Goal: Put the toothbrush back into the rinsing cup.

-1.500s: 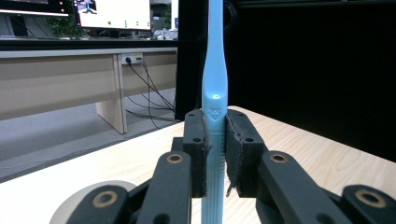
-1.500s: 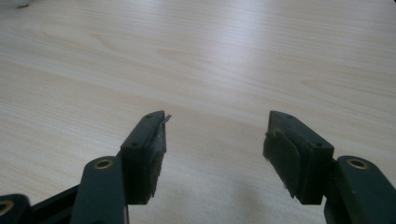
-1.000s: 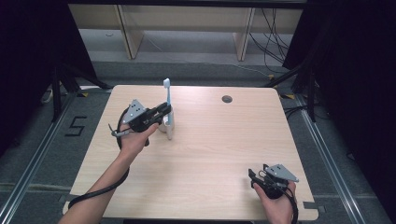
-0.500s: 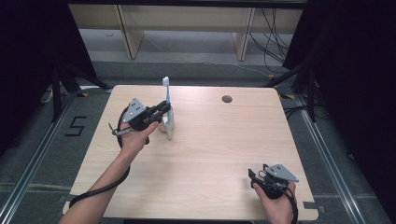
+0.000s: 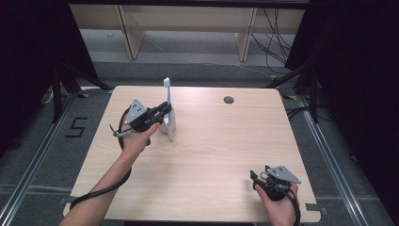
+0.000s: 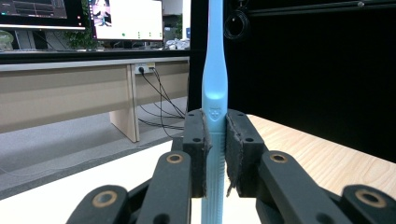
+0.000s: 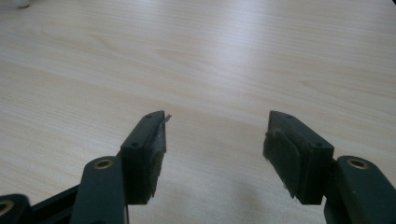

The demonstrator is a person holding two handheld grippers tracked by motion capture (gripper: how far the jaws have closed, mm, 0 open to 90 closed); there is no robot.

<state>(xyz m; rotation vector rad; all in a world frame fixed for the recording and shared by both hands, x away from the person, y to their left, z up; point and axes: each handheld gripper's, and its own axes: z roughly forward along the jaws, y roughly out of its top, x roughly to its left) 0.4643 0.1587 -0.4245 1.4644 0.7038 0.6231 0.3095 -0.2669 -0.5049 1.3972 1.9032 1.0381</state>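
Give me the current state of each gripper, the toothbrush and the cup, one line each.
left gripper: shut on the toothbrush handle.
right gripper: open, nothing between its jaws, low over the table.
toothbrush: upright, light blue, head up, clamped at the handle.
cup: white, upright on the table, with the toothbrush at its mouth; whether the toothbrush end sits inside cannot be told.

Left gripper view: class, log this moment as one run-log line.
left gripper: shut on upright light-blue plastic toothbrush | right gripper: open, idle over pale wooden table
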